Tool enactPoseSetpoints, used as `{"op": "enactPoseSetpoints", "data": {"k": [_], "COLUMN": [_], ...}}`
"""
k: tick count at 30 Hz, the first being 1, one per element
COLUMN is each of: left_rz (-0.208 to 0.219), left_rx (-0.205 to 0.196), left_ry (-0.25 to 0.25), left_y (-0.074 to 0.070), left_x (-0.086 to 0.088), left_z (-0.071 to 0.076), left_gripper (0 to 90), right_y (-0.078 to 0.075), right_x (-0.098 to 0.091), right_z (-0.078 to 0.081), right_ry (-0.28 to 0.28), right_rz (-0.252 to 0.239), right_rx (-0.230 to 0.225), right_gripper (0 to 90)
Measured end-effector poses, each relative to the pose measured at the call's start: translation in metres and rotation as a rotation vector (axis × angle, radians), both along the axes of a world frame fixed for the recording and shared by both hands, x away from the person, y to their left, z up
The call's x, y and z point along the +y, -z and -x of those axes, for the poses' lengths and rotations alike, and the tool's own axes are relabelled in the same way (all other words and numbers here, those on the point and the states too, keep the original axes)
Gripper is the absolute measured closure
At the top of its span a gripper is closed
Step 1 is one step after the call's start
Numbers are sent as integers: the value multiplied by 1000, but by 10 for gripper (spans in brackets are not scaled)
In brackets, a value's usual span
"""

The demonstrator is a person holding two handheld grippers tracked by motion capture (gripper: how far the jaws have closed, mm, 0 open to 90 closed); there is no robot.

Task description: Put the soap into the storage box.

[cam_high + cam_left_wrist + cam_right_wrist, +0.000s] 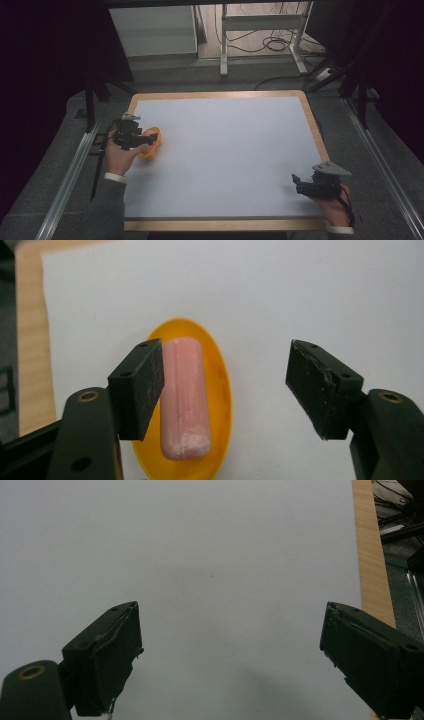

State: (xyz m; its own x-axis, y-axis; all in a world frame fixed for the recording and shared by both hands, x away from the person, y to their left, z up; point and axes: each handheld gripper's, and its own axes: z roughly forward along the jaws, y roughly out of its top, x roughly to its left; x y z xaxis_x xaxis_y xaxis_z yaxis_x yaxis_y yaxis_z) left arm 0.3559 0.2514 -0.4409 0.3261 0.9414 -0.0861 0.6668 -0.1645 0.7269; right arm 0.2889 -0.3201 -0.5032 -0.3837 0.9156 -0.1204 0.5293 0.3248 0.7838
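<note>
One pink block on yellow dish, beside left hand-held gripper jaw.

Grey carpet floor, white metal frame, tangled cables, dim room

- One orange oval dish is sitting on the table.
- One pink bar is lying in it.
- Two grippers are showing: left gripper, right gripper.

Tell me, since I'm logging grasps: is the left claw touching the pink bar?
Cannot tell. In the left gripper view, one jaw of the open left claw overlaps the pink bar's edge.
</note>
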Motion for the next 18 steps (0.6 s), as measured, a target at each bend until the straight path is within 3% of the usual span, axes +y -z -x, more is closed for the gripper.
{"op": "enactPoseSetpoints", "data": {"k": [4, 9, 14, 18], "left_rz": [12, 66, 84, 84], "left_rx": [-28, -50, -36, -22], "left_ry": [48, 126, 194, 218], "left_y": [0, 5, 22, 36], "left_x": [-5, -12, -19, -20], "left_z": [14, 32, 46, 56], "left_gripper": [308, 297, 287, 284], "right_y": [-1, -1, -3, -2], "right_x": [2, 4, 6, 11], "right_z": [0, 1, 1, 0], "right_ry": [-8, -10, -11, -16], "right_rz": [-3, 4, 4, 11], "right_rx": [-4, -7, -13, -10], "right_gripper": [96, 95, 96, 96]}}
